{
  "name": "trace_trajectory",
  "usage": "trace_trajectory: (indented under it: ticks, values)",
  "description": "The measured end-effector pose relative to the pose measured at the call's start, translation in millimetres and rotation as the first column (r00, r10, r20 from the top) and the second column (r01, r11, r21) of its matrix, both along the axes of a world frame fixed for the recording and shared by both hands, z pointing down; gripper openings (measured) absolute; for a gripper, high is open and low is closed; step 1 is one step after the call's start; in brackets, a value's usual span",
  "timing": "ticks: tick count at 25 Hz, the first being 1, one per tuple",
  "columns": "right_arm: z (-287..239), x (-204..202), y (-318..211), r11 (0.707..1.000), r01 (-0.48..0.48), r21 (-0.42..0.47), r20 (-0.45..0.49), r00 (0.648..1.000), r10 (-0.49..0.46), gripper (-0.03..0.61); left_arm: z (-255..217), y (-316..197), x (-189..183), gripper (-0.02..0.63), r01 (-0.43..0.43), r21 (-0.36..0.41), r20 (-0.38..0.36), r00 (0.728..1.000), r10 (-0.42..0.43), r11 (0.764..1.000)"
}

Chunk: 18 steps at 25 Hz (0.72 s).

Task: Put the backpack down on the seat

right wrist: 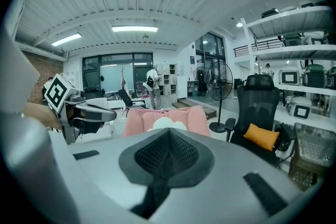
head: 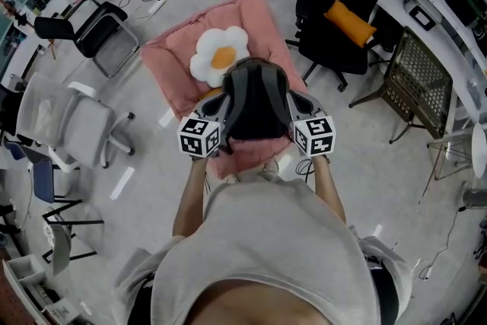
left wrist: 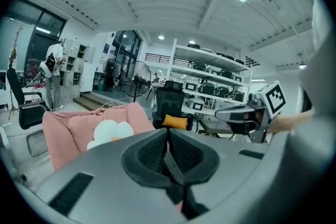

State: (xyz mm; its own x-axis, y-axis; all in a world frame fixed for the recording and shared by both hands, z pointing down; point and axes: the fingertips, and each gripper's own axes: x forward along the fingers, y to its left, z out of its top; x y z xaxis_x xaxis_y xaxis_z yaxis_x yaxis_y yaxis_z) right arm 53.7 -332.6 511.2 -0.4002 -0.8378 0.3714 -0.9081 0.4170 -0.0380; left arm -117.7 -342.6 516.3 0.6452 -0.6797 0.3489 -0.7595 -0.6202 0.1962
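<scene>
Covering near edge of seat (head: pixel 171 61): backpack (head: pixel 255 99)

The backpack (head: pixel 255 99) filled the gap between left gripper (head: pixel 219 112) and right gripper (head: pixel 291 112). Ahead and below, the pink seat (head: pixel 171 57) lay open but for a flower cushion (head: pixel 219 53). Right, a black office chair (head: pixel 342 4) stood close; left, bare floor (head: pixel 148 164).

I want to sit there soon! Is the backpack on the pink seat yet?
Done: the backpack is up off the floor and over the near end of the pink seat, just in front of the flower cushion.
In hand: the left gripper and the right gripper are each shut on one of its dark straps.
Left: I can't tell if it rests on the seat; it probably needs lowering, then letting go.
</scene>
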Motion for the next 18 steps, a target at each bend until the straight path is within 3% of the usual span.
trace_trajectory:
  ticks: [18]
  values:
    - [9.9,4.1,-8.7,1.000,0.010,-0.024,-0.009,1.000,-0.010,-0.003,8.2,-7.2,7.9,0.020,0.002,-0.016,0.004,1.000,-0.002,1.000]
